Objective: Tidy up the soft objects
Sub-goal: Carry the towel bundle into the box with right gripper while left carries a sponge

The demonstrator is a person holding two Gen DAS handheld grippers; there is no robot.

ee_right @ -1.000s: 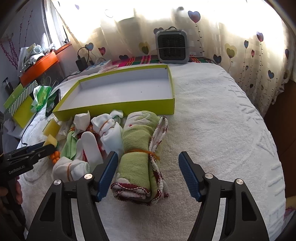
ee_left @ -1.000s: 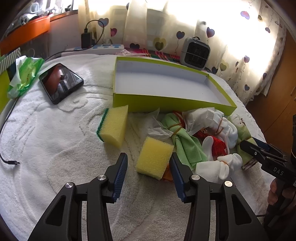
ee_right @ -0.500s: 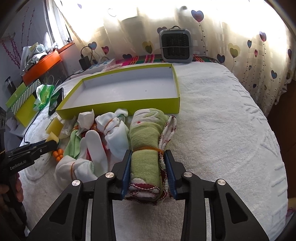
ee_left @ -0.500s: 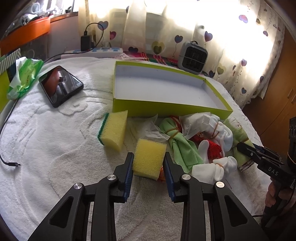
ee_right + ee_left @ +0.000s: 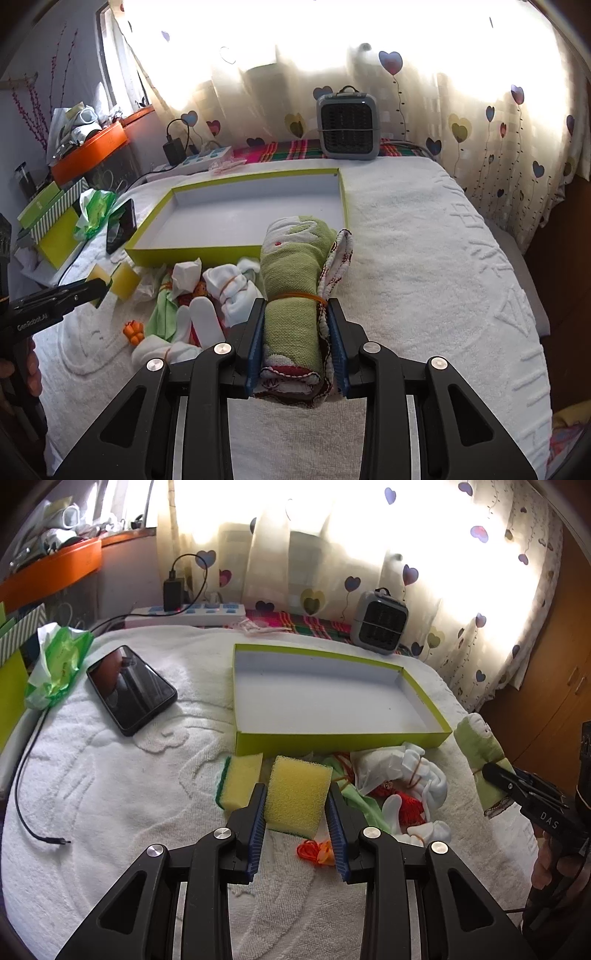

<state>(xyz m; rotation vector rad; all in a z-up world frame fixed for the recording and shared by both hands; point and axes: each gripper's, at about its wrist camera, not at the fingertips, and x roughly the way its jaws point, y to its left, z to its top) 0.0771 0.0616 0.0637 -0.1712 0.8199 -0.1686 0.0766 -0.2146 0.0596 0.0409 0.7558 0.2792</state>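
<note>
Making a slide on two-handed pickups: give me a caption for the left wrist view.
Left gripper pinches a yellow sponge before the empty green tray; right gripper holds a towel roll.

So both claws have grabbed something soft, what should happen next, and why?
Probably carry both forward over the empty green box and let go. The left gripper is clamped on a yellow sponge, the right gripper on a rolled green towel, and the box lies just beyond them.
</note>
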